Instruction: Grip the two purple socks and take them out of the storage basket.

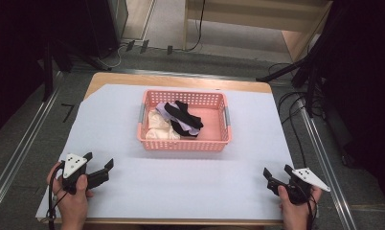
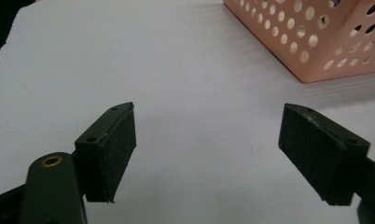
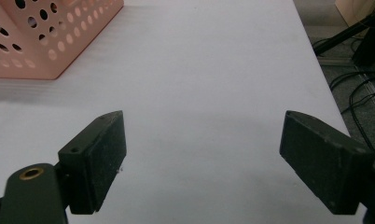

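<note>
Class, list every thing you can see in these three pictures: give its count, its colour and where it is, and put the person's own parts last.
Basket: one, pink, perforated, with grey handles, at the middle of the sheet.
Black cloth items: number unclear, black, on top of the pile in the basket.
Lilac cloth: one, pale purple, under the black items.
Cream cloth: one, cream, at the basket's left side.
Sheet: one, white, covering most of the table.
Table: one, light wood, its far edge bare.
Cables: several, black, on the floor to the right.
Hands: two, at the near edge, each holding a gripper.
Left gripper: one, black, open, near left.
Right gripper: one, black, open, near right.
</note>
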